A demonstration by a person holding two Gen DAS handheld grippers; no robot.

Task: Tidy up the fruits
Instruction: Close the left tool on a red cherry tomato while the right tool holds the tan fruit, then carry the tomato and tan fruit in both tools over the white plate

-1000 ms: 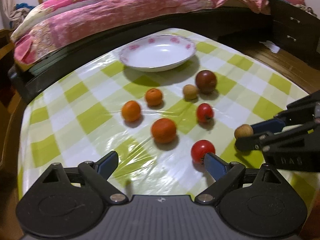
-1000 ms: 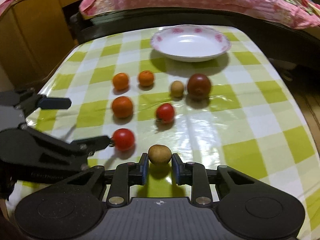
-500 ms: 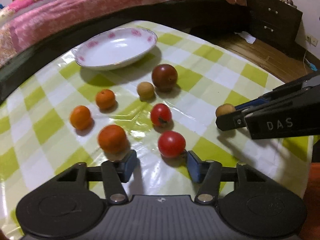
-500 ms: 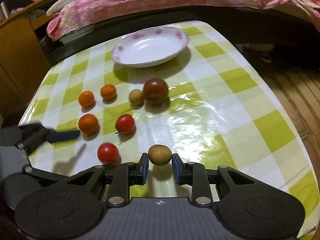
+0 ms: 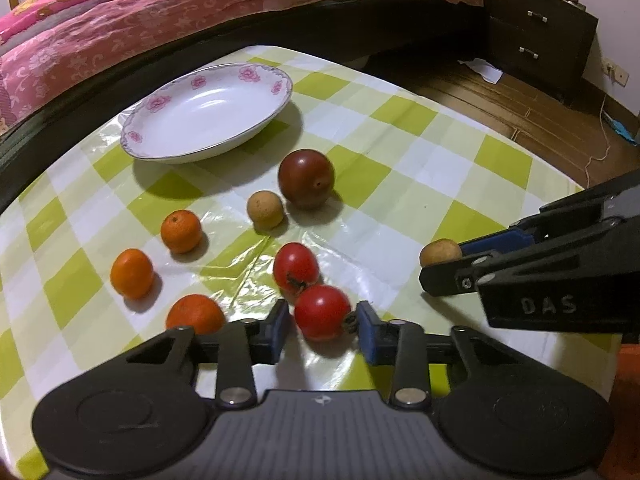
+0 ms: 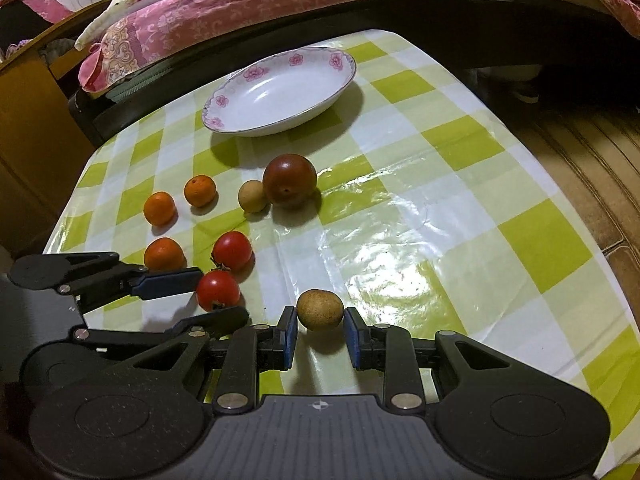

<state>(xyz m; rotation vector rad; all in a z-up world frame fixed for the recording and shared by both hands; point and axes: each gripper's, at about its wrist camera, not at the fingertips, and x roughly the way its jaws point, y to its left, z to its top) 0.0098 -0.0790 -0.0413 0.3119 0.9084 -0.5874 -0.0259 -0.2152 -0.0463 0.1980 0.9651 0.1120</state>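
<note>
My left gripper (image 5: 322, 330) brackets a red tomato (image 5: 322, 311) on the checked table; its jaws stand close on both sides with a thin gap on the left. It also shows in the right wrist view (image 6: 218, 290). My right gripper (image 6: 319, 334) is shut on a small brown longan (image 6: 320, 309), held just above the cloth. A second red tomato (image 5: 296, 266), three oranges (image 5: 181, 231), another longan (image 5: 265, 210) and a dark plum (image 5: 306, 178) lie on the table. An empty white floral plate (image 5: 208, 110) stands at the back.
The table's right edge drops to a wooden floor (image 5: 520, 108). A bed with pink bedding (image 5: 160, 12) runs behind the table. A dark drawer chest (image 5: 536, 36) stands at the far right. A wooden cabinet (image 6: 32, 120) is at the left.
My left gripper has moved forward and narrowed its jaws around the near red tomato. The right gripper still holds the longan and has shifted a little.
</note>
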